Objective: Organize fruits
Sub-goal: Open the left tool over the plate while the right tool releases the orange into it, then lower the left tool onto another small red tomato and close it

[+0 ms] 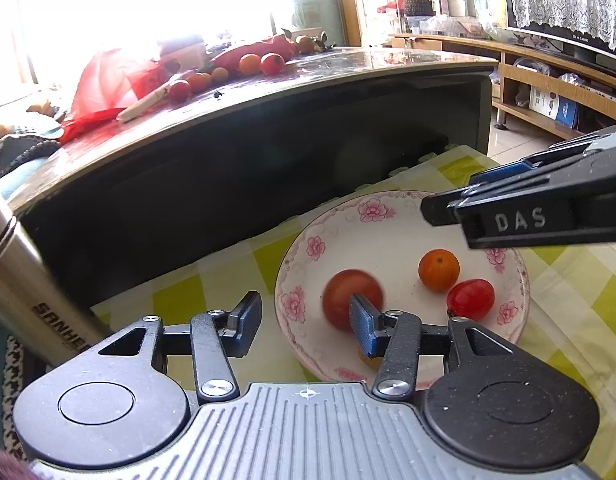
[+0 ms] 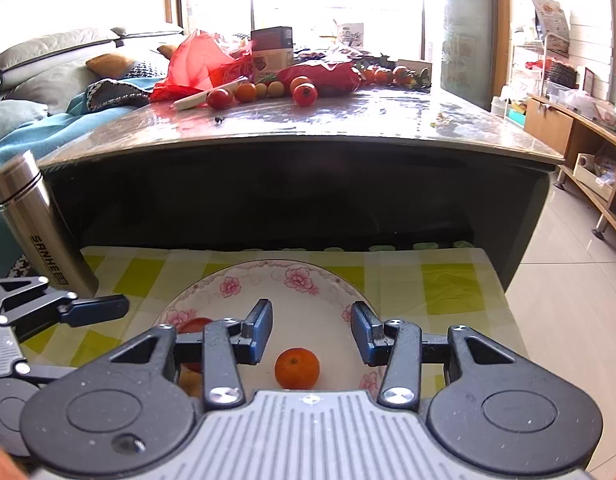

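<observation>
A white plate (image 1: 308,240) with pink flowers sits on a yellow-checked cloth. On it lie a blurred red tomato (image 1: 344,292), an orange (image 1: 439,270) and a small red tomato (image 1: 471,299). My left gripper (image 1: 306,326) is open over the plate's near left rim, with nothing between its fingers. My right gripper (image 1: 448,200) reaches in from the right above the plate. In the right wrist view the right gripper (image 2: 312,330) is open and empty above the orange (image 2: 297,368). The red tomato (image 2: 194,326) is partly hidden behind its left finger. More fruits (image 2: 304,94) lie on the higher table.
A steel thermos (image 2: 36,216) stands at the cloth's left edge. The dark glossy table (image 2: 348,128) rises behind the plate, carrying a red plastic bag (image 2: 196,64), a white-handled knife (image 2: 196,100) and a box. One of my left gripper's fingers (image 2: 96,308) reaches in beside the plate.
</observation>
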Demonstrator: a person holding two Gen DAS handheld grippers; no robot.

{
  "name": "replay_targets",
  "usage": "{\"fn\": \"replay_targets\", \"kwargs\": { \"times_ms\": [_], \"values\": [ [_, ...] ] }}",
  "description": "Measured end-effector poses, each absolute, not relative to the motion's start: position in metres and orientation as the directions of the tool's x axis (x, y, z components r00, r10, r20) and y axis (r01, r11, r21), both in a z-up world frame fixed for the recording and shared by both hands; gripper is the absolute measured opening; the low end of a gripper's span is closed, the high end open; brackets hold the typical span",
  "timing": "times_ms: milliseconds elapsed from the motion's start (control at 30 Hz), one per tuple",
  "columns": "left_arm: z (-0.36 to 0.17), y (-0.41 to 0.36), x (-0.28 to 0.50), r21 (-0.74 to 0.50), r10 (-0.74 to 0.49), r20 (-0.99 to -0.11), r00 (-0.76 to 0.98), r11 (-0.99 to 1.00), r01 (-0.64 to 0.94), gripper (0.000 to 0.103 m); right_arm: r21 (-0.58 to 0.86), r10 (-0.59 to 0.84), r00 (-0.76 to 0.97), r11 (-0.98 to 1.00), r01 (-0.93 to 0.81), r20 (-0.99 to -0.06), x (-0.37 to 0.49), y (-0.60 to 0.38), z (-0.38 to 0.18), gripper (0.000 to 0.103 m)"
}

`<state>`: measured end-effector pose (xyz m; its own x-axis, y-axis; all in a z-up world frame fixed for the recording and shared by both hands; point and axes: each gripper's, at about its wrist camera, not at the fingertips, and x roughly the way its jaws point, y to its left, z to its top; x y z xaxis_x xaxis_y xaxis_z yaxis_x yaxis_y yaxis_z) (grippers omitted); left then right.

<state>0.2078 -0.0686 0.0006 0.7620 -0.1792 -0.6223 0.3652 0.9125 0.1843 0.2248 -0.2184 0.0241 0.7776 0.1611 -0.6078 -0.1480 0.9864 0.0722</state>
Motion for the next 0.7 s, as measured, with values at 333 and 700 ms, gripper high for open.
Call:
{"fn": "replay_targets", "kwargs": {
  "times_ms": [333,700],
  "values": [
    [0.013,-0.049,0.175,0.149,-0.208,-0.625,0.752,0.914,0.376,0.058,0.098,0.193,0.768,0.981,-0.169,-0.611,0.192,-0.217,0.04,0.048],
    [0.001,-0.03,0.126,0.122,-0.221,-0.676,0.702,0.907,0.403,0.06,0.043,0.237,0.681,0.957,-0.288,-0.693,0.137,-0.183,0.02,0.048]
  ]
}}
